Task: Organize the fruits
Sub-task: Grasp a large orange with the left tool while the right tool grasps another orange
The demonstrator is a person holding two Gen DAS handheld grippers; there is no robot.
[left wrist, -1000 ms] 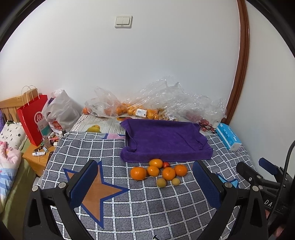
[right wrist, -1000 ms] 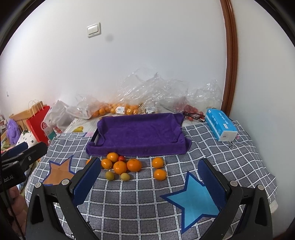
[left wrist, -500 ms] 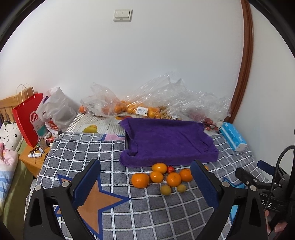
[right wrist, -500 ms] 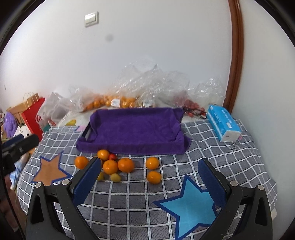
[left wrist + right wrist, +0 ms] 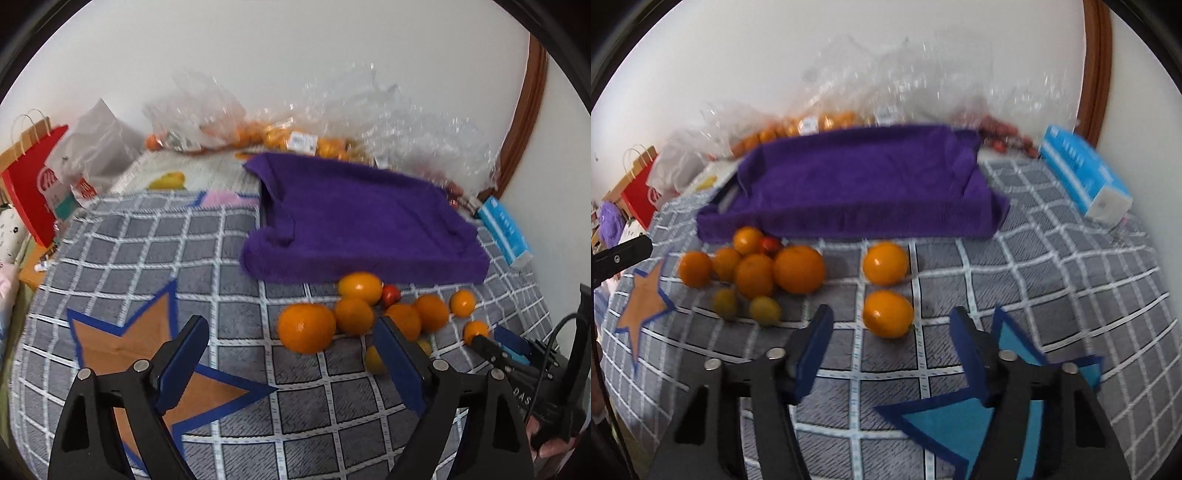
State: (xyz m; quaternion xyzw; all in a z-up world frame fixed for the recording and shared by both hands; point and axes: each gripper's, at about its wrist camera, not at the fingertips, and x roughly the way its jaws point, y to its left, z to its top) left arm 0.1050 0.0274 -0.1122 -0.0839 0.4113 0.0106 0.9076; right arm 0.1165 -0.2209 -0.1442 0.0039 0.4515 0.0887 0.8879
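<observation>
Fruit lies loose on the grey checked cloth [image 5: 1052, 280], just in front of the purple towel-lined tray [image 5: 857, 184]. The nearest round orange citrus [image 5: 888, 314] sits before the right gripper [image 5: 892, 343]; a bigger round orange [image 5: 306, 328] lies ahead of the left gripper [image 5: 291, 363]. Both tools stand spread wide, grasping nothing. Judged by looks, these fruits are light, firm, smooth-skinned and prone to roll — best pinched across the middle, gently. The red paper bag's white logo [image 5: 46, 179] — like other labels — is unreadable.
</observation>
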